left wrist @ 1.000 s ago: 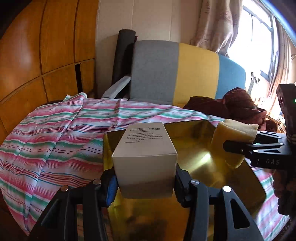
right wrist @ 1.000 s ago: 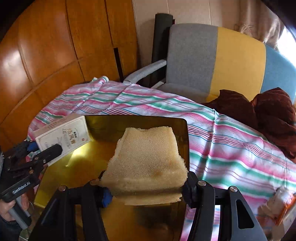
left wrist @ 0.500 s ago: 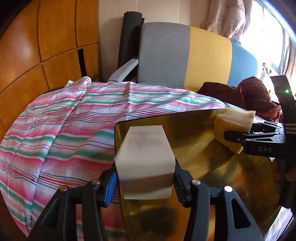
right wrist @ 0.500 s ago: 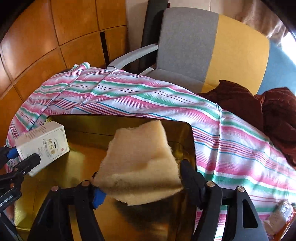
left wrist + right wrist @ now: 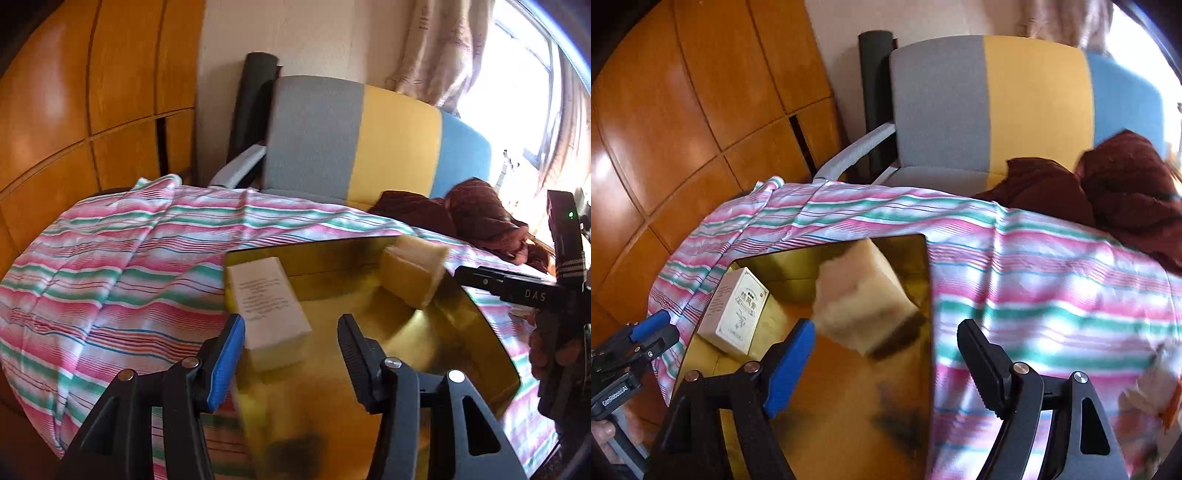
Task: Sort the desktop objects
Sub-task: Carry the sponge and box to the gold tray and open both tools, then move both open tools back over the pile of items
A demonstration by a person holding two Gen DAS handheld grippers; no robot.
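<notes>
Both grippers are standing open over the gold tray (image 5: 480, 332), contents lying loose.

You are holding the left gripper (image 5: 291, 343) with fingers spread; the white box (image 5: 269, 302) is lying in the tray at centre frame, just ahead of the blue-padded finger (image 5: 227, 354), not clamped. Your right gripper (image 5: 886, 350) is likewise gaping; the yellow sponge (image 5: 860, 299) is sitting in the tray's upper right corner, ahead of and between the fingers, blurred. The tray is resting on a striped cloth (image 5: 1034, 266).

left wrist: close, over tray's left | right wrist: close, opposite side | shared: gold tray (image 5: 476, 325)
</notes>
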